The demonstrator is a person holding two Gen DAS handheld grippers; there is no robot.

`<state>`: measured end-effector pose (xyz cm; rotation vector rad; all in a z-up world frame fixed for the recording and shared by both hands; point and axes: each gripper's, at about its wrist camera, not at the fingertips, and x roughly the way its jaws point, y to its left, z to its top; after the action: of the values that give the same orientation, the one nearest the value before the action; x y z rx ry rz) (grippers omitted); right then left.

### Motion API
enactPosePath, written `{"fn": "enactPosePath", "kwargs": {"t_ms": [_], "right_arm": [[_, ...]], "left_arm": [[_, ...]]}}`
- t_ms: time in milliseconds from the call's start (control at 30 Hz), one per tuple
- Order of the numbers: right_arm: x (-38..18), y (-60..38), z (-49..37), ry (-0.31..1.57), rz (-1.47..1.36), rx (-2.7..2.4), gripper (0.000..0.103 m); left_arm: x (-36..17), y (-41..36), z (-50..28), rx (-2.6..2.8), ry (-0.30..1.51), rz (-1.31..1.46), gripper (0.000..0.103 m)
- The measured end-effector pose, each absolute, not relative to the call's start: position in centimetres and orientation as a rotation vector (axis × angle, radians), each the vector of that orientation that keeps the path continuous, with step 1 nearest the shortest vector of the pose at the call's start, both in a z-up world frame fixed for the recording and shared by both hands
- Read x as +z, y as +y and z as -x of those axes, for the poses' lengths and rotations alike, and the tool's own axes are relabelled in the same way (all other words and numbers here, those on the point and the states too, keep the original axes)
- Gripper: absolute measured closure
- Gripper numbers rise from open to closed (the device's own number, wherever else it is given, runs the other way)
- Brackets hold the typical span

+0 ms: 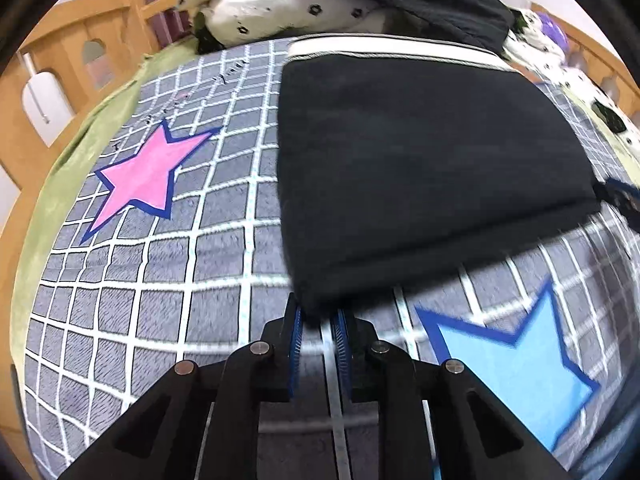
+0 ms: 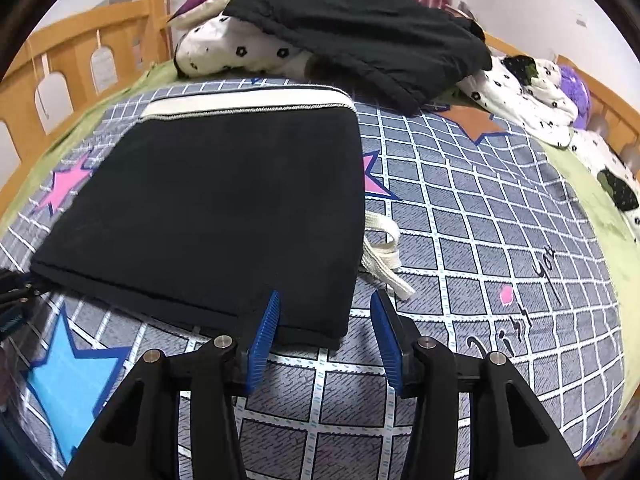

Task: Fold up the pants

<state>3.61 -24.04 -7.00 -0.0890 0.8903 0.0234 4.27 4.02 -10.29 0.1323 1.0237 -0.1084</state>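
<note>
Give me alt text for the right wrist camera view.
The open right gripper straddles the near corner of folded black pants lying on a gray grid blanket. A white drawstring pokes out beside them, and dark clothes are heaped at the back.

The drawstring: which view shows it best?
The right wrist view: the white drawstring lies looped on the blanket beside the pants. The left wrist view does not show it.
</note>
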Motion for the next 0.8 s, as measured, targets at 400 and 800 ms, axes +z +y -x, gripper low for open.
{"fn": "enactPosePath", "kwargs": {"t_ms": [400,800], "right_arm": [[-5.5,-24.9,-4.7,0.795,0.024,0.013,0.050],[-7.7,-23.5,-4.9,0.871,0.084,-0.005,0.048]], "left_arm": [[-5.7,5.5,-2.3,-0.141,0.803,0.010,0.053],[-10.0,3.3,-6.1,-0.051,0.935,0.063,0.044]]}}
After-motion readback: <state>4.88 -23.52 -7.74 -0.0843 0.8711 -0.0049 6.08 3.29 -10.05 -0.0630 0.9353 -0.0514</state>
